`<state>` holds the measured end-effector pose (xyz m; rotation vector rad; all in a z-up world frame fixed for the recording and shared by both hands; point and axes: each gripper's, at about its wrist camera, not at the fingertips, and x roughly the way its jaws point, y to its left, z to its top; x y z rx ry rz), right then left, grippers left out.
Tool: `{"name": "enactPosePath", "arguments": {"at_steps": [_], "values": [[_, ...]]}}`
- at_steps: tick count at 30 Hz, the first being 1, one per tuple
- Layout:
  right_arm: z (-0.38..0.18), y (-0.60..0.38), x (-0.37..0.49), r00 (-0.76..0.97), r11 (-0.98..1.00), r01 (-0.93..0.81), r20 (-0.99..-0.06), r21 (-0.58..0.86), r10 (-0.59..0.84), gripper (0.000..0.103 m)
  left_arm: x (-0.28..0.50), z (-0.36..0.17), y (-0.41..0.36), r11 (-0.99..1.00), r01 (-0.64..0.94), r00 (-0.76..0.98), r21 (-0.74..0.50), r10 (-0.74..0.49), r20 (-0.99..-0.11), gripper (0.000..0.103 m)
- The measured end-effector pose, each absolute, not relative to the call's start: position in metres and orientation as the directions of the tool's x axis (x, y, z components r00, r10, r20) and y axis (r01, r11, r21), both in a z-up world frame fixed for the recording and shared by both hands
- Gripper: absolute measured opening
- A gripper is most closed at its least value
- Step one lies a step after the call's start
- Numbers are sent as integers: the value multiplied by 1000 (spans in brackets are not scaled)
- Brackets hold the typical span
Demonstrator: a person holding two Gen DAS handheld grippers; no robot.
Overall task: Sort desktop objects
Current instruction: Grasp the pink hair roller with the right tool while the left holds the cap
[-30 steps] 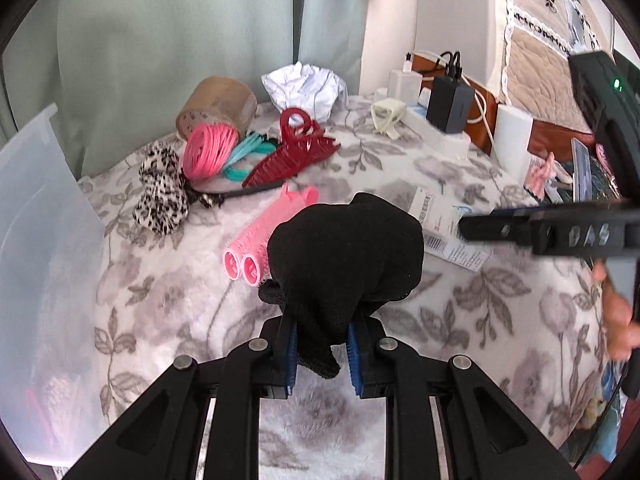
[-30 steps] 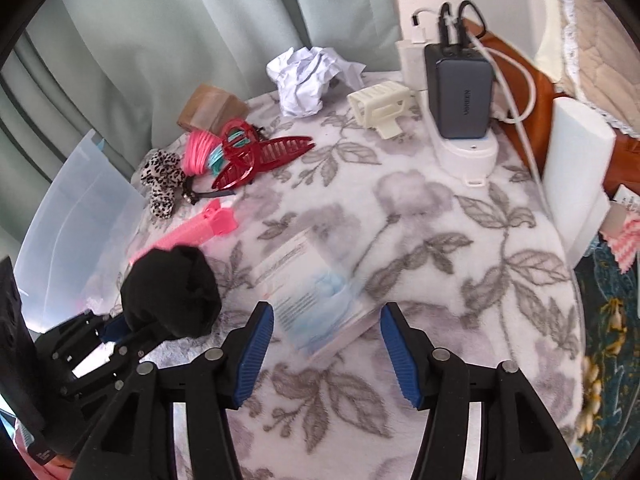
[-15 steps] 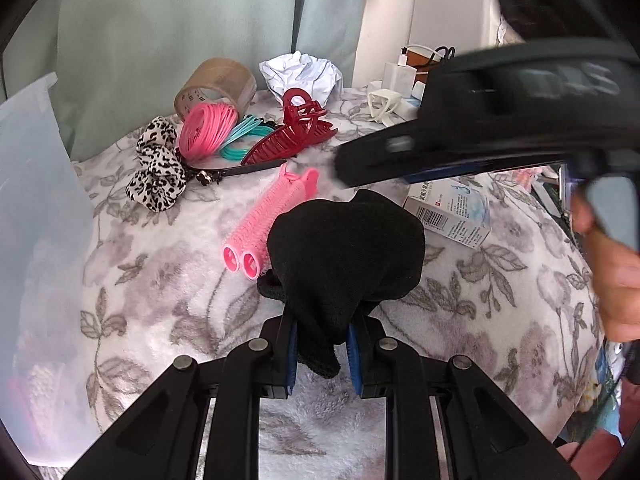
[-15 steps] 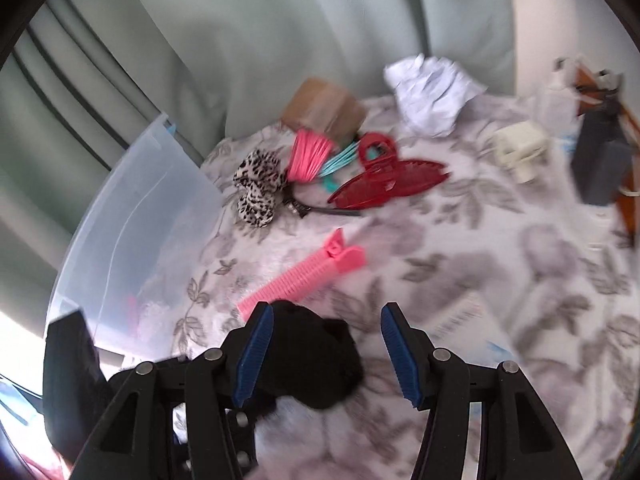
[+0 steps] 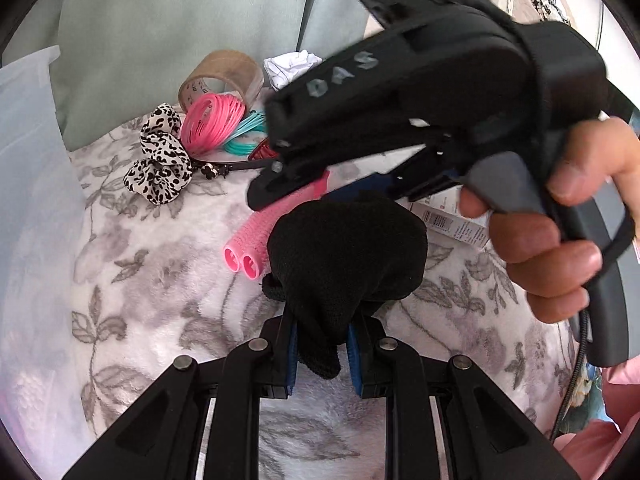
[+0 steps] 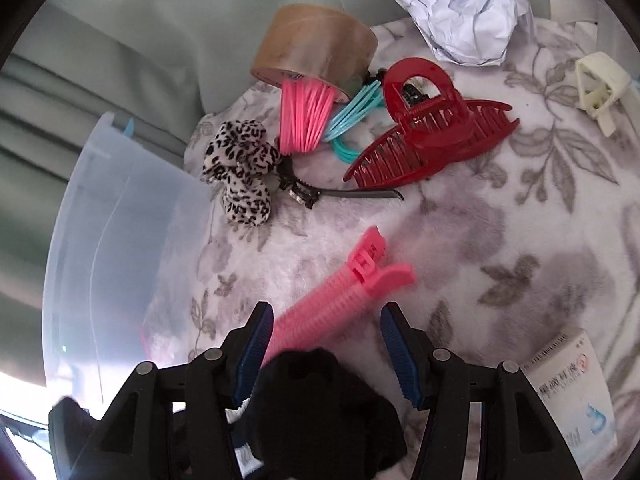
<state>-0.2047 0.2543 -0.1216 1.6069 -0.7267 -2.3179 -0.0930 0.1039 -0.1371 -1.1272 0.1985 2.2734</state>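
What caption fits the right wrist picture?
Open right claw over a pink hair roller, near a red hair clip.

red hair clip [image 5: 264, 153] mostly hidden behind right claw [image 5: 288, 184], medicine box [image 6: 576, 396] cut off by frame edge

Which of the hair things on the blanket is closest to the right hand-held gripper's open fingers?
The pink hair roller clip. Its ribbed end reaches between the right hand-held gripper fingers, while the red claw clip and leopard scrunchie lie farther back near the tape roll.

Right claw [image 6: 324, 340] now over pink roller [image 6: 332, 300]
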Motion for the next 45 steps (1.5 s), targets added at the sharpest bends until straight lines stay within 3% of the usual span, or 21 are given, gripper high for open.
{"name": "enactPosePath", "arguments": {"at_steps": [5, 14, 45], "values": [[-125, 249, -211, -379, -859, -117, -822, 498, -425, 46, -94, -139, 103, -816, -563, -465, -134, 446, -765, 21], [-125, 256, -204, -430, -835, -149, -795, 529, -427, 38, -95, -140, 102, -825, -548, -471, -138, 441, -764, 21], [-121, 346, -201, -575, -703, -302, -711, 644, -405, 33, -99, -142, 118, -856, -506, -502, -106, 393, -771, 13]]}}
